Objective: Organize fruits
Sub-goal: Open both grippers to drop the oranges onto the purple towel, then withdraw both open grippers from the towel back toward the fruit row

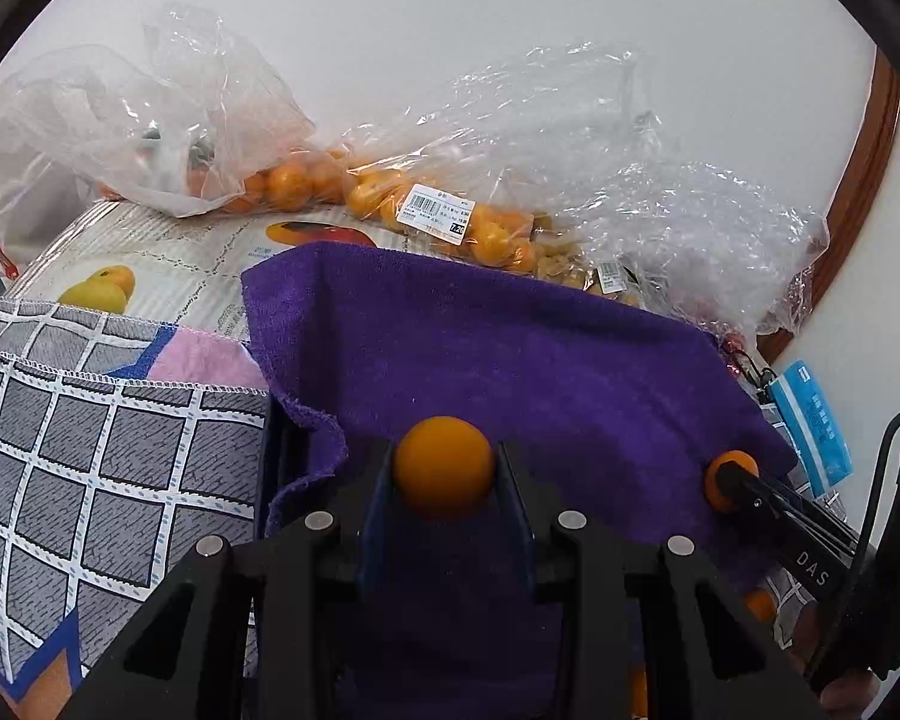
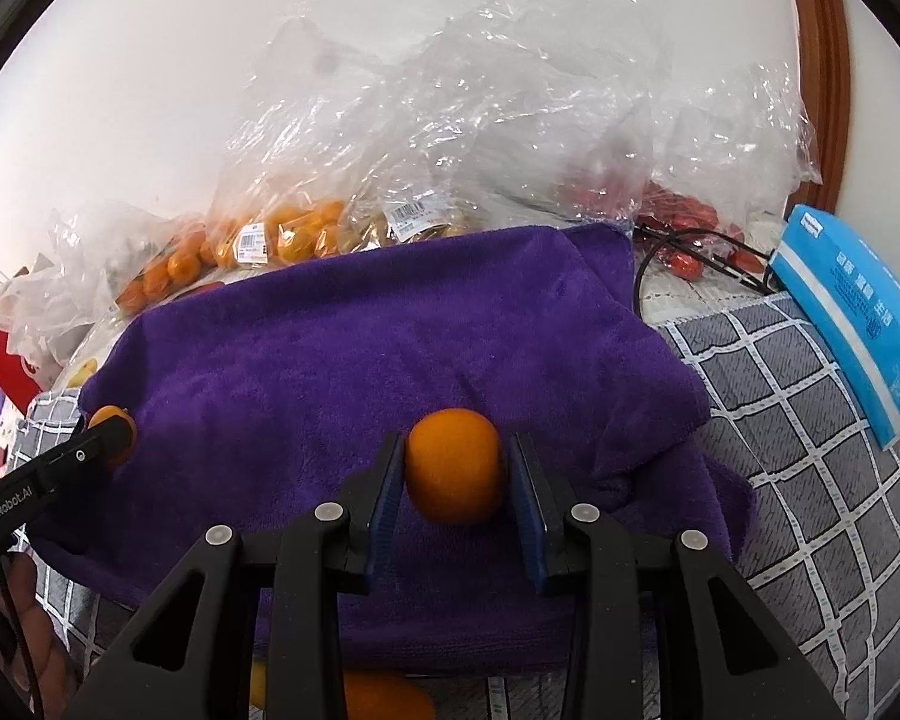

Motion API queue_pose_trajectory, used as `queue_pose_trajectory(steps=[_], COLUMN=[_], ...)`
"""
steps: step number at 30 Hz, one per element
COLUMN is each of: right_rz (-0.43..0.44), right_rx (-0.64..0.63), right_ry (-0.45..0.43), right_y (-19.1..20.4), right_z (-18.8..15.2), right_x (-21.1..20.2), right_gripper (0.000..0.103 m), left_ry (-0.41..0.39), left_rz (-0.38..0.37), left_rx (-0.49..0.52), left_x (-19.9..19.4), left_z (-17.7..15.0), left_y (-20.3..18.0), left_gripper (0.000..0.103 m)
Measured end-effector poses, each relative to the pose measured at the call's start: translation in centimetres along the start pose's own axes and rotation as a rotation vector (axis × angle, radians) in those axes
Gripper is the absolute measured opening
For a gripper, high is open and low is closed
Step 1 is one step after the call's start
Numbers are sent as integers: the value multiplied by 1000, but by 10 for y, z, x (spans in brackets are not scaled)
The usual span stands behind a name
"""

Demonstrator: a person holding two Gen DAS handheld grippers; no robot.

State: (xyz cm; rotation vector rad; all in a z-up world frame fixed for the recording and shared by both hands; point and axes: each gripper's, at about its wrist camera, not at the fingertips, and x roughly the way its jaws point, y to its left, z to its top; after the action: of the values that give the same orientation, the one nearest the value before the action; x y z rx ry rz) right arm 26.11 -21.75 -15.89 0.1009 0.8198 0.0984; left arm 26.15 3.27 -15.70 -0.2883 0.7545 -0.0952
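Note:
Just above a purple towel (image 1: 540, 348) my left gripper (image 1: 444, 457) is shut on a small round orange (image 1: 444, 474), its blue pads pressing both sides. To its right, my right gripper (image 1: 727, 483) clamps a second small orange (image 1: 717, 468) over the towel's right edge. From the right wrist, that gripper (image 2: 456, 450) is shut on its orange (image 2: 455, 471) above the towel (image 2: 360, 348). The left gripper (image 2: 111, 432) shows at the towel's left edge with its orange (image 2: 109, 417) partly hidden by the finger.
Clear plastic bags of small oranges (image 1: 486, 228) lie along the wall behind the towel, with a bag of red fruit (image 2: 678, 222) at the right. A grey checked cloth (image 1: 90, 450) covers the surface. A blue packet (image 2: 852, 318) and a black cable (image 2: 690, 240) lie at the right. Another orange fruit (image 2: 384, 696) sits below the towel's near edge.

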Motion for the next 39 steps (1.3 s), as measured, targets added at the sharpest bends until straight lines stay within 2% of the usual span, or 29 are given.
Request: queue_pose_trajectory(steps=[7, 9, 12, 15, 20, 23, 25, 28, 32, 36, 39], right_rz=[11, 8, 4, -16, -12, -67, -64, -46, -45, -15, 3], right_rx=[6, -6, -30, -39, -82, -126, -136, -113, -65, -43, -44], right_ry=[-39, -64, -98, -131, -120, -100, -117, -153, -194, -162, -168], right_y=[-1, 1, 6, 10, 17, 23, 25, 22, 15, 12, 11], right_z=[1, 1, 1, 1, 0, -2, -2, 2, 9, 20, 20], right_x=[-8, -13, -20, -26, -28, -30, -37, -48, -59, -70, -89], right_gripper=[36, 44, 52, 59, 60, 59, 59, 61, 62, 62, 62], left_ry=[-1, -6, -17, -45, -89, -123, -144, -169, -184, -203, -199], left_rz=[2, -10, -17, -13, -4, 25, 26, 18, 55, 100, 92], left_rx=[3, -5, -6, 2, 19, 43, 43, 31, 18, 51, 86], left_x=[0, -2, -5, -11, -19, -24, -28, -32, -36, -45, -58], left_z=[0, 0, 0, 1, 0, -2, -2, -1, 0, 3, 5], left_y=[0, 1, 2, 0, -5, -11, -11, -10, -8, -14, -23], left_gripper=[32, 32, 42, 44, 46, 46, 46, 46, 46, 46, 46])
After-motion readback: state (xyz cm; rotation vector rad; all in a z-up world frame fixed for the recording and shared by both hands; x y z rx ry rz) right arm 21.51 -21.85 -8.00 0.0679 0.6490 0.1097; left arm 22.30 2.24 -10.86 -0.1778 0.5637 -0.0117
